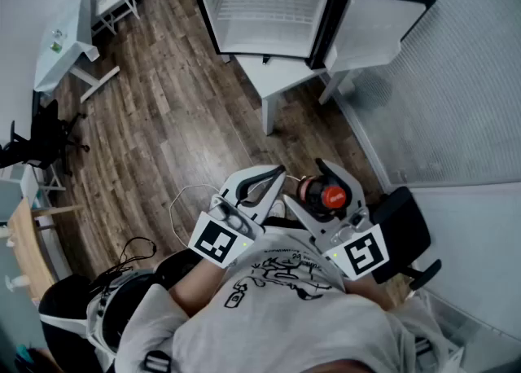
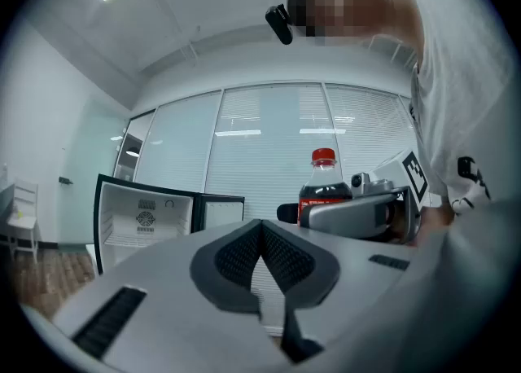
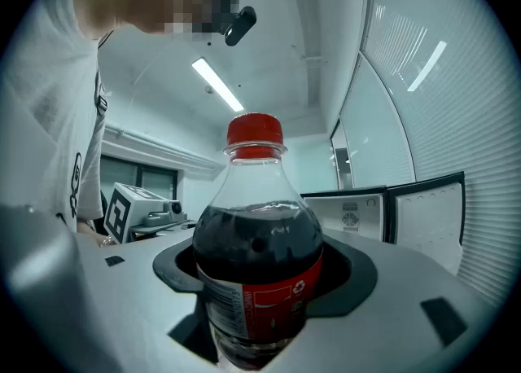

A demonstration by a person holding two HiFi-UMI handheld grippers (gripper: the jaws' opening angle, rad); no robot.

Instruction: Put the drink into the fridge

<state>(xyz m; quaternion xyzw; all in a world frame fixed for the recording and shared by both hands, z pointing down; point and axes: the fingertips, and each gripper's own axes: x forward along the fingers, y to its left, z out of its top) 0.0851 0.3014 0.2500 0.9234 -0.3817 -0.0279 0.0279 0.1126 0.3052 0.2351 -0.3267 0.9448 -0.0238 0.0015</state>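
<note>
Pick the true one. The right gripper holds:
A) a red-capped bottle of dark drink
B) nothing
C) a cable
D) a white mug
A: the right gripper view shows the bottle standing between the jaws of the right gripper, their pads against its sides.

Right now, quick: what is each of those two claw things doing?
Left gripper: closed, nothing in it.
Right gripper: closed on the cola bottle.
</note>
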